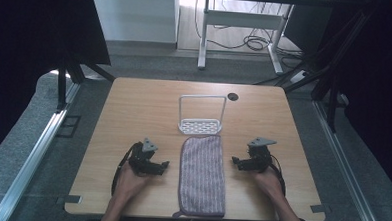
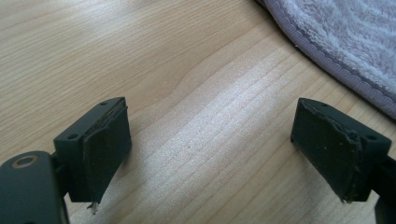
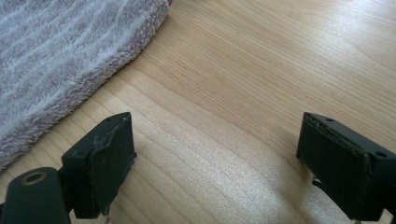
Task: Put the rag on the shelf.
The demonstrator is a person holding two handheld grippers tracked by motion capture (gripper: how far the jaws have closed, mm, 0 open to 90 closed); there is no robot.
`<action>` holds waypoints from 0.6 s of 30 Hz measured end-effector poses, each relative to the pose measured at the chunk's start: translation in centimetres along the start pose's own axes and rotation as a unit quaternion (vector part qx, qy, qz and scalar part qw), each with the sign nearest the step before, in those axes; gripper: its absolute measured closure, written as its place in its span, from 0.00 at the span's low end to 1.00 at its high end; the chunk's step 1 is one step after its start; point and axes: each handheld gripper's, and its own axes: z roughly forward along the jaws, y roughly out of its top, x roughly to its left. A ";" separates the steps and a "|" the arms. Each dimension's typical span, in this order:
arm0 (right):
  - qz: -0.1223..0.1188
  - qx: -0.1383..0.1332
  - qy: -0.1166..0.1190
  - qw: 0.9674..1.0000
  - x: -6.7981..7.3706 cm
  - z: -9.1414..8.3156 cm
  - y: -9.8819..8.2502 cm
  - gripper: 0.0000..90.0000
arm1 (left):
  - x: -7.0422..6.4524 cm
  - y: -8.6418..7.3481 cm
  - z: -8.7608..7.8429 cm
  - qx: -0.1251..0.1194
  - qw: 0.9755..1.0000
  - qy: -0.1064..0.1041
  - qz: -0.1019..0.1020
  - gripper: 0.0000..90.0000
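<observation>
Striped grey towel (image 1: 203, 174) lies flat at table (image 1: 134, 103) centre, between grippers, near white wire rack (image 1: 201, 114). Left gripper (image 1: 162, 165) and right gripper (image 1: 235, 161) rest beside towel's long edges, jaws apart, empty. Likely start, nothing grasped. Next move probably needs pinching towel edge.

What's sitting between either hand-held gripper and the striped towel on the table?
Nothing visible. The left hand-held gripper and the right hand-held gripper flank the towel, both open, with bare wooden table between each and the nearest towel edge. The white wire rack stands beyond the towel's far end, off either path.
</observation>
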 end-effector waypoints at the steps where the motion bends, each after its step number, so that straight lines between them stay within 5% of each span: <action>1: 0.001 0.000 -0.001 1.000 0.0 0.0 0.0 0.11 | 0.0 0.0 0.0 0.000 1.000 0.000 0.000 0.13; 18: 0.002 0.003 -0.003 1.000 0.1 -0.1 0.0 0.11 | 0.1 0.0 0.0 -0.001 1.000 0.004 -0.005 0.14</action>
